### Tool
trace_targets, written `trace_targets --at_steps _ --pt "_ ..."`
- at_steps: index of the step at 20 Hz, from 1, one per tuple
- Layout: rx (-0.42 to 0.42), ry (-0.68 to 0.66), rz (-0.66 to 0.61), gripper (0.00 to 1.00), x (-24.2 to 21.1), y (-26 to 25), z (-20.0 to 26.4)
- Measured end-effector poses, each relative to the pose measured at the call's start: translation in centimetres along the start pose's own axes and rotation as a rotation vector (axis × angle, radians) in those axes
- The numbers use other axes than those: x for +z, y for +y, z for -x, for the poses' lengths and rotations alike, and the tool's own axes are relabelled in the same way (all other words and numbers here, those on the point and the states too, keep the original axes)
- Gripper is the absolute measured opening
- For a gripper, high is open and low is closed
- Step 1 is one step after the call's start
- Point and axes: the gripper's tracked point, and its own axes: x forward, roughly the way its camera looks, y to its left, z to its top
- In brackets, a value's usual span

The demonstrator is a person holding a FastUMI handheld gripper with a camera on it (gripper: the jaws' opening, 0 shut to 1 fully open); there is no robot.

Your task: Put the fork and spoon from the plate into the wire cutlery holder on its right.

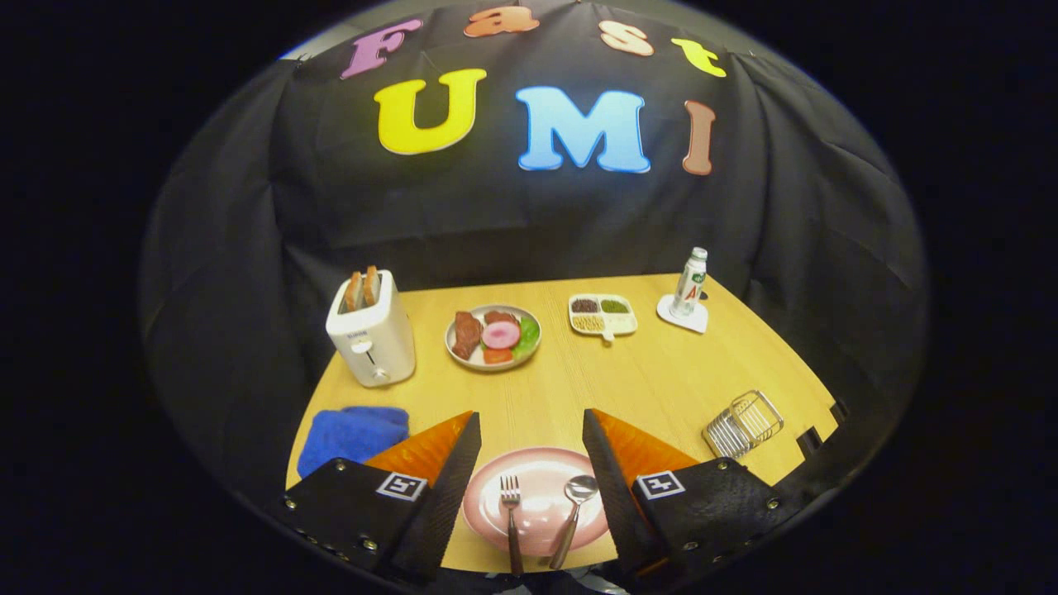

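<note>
The pink plate (541,500) lies on the worktop (645,380) directly between the two fingers of the gripper (531,426), close in toward their bases. On it the fork (511,516) lies on the left with its tines pointing forward, and the spoon (572,516) lies just beside it on the right, bowl forward and handle slanting back. The two do not touch each other.

The wire cutlery holder (742,424) sits to the right of the right finger, slightly ahead of the plate and near the worktop's right edge.

The gripper is spread wide, its fingers well apart on either side of the plate, holding nothing and touching neither utensil.

Left of the left finger lies a blue cloth (354,435). Well beyond the fingers stand a toaster (371,335), a plate of food (493,336), a divided dish (602,316) and a bottle (689,283) on a coaster.
</note>
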Motion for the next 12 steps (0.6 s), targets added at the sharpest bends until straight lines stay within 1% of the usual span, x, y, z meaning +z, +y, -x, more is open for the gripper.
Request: trace_targets --at_steps 3,5,12 --pt "-0.034 0.132 -0.005 0.77 -4.7 -0.9 -2.2" --pt "-0.056 0.209 -0.019 0.77 -7.7 -1.4 -2.7" --pt "-0.094 0.416 -0.095 0.77 -16.0 -2.7 -5.5"
